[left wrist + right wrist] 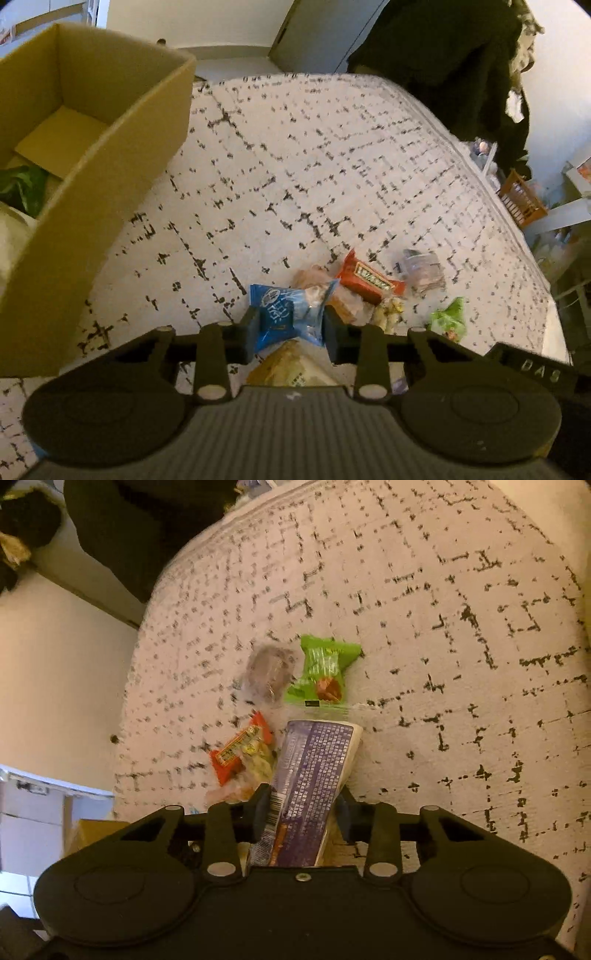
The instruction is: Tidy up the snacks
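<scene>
My left gripper (pixel 290 326) is shut on a blue snack packet (pixel 286 314), held just above the patterned table (pixel 295 166). Beyond it lie a red packet (pixel 369 280), a clear wrapped snack (pixel 421 269), a green packet (pixel 448 319) and a tan packet (pixel 295 369) under the gripper. An open cardboard box (pixel 122 147) stands at the left with a green bag (pixel 22 184) inside. My right gripper (pixel 303 812) is shut on a purple-and-white packet (pixel 314 775). Ahead of it lie a green packet (pixel 325 672), a clear wrapped snack (pixel 267 674) and a red packet (pixel 240 749).
Dark clothing (pixel 461 55) hangs past the far edge of the table. A wooden rack (pixel 521 199) and shelves stand off the table's right side. The far half of the tabletop (pixel 332 129) holds nothing. The box wall rises close to my left gripper's left side.
</scene>
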A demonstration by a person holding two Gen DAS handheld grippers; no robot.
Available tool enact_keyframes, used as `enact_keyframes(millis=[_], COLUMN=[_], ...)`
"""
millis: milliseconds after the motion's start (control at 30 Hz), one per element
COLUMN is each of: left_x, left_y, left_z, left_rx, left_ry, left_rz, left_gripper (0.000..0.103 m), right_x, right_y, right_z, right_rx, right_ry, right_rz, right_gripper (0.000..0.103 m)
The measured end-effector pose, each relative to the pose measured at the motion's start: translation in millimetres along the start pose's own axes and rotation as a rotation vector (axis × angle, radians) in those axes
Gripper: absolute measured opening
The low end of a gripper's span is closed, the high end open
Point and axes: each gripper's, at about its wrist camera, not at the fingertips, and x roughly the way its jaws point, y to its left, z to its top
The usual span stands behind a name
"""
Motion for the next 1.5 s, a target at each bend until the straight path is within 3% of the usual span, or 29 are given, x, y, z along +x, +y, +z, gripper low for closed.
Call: enact_keyframes(millis=[200, 500, 867, 1000, 1167, 1300, 1500], left_x=[-37, -89, -137, -150, -157, -164, -163], left_y=[-3, 9, 53, 72, 93, 108, 104], left_z=[4, 9, 20, 26, 32, 34, 31], left_rx=[0.014, 0.009, -0.039, -0.069, -0.1, -0.124, -0.094], left_ry=[-0.053, -0.133, -0.214, -0.23, -0.226, -0.226, -0.2], left_rz=[-0.016, -0.035, -0.01, -0.002, -0.014, -0.023, -0.05], left_gripper=[0.033, 0.032, 0.03, 0.025, 0.01, 0.01, 0.014], right_x=[-21, -45, -71, -70, -75, -80, -89], right_y=[5, 37, 85, 102, 121, 125, 110], right_z=[1, -15, -52, -63, -81, -87, -69], right_rx=[-0.009, -0.148, -0.314, -0.353, -0.423, -0.455, -0.391], right_ry=[-0.042, -0.091, -0.128, -0.116, -0.11, -0.12, -0.152], right_rz=[0.051, 0.126, 0.243, 0.279, 0.328, 0.34, 0.329], right_gripper=[0.036, 0.036, 0.036, 0.036, 0.036, 0.036, 0.036])
